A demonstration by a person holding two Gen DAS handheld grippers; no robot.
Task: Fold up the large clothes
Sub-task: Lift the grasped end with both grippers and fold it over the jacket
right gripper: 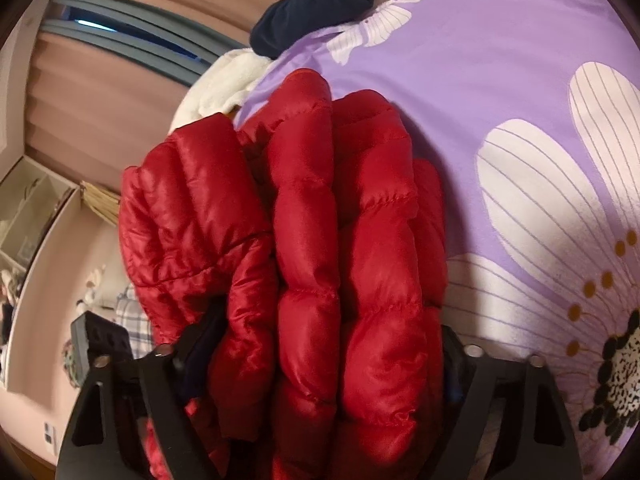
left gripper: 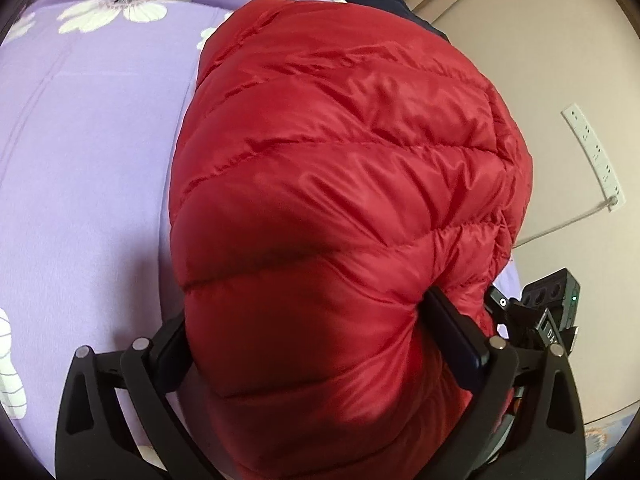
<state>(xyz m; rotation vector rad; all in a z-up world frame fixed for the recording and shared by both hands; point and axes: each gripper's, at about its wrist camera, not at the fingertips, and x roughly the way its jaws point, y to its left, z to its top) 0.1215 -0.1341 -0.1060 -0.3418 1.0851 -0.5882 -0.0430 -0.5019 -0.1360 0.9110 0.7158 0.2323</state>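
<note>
While bunched, red jacket (right gripper: 320, 264) fills both grippers' jaws.

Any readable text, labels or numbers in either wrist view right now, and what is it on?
"DA": white letters, cut off, on the black device beside the left gripper.
Puffy red quilted jacket: no label showing.
Purple flowered bedsheet: no text.
White power strip: markings too small to read.

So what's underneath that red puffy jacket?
The red jacket lies on a purple flowered bedsheet, which shows all around it. Whatever sits directly beneath the jacket is covered and can't be seen.
</note>
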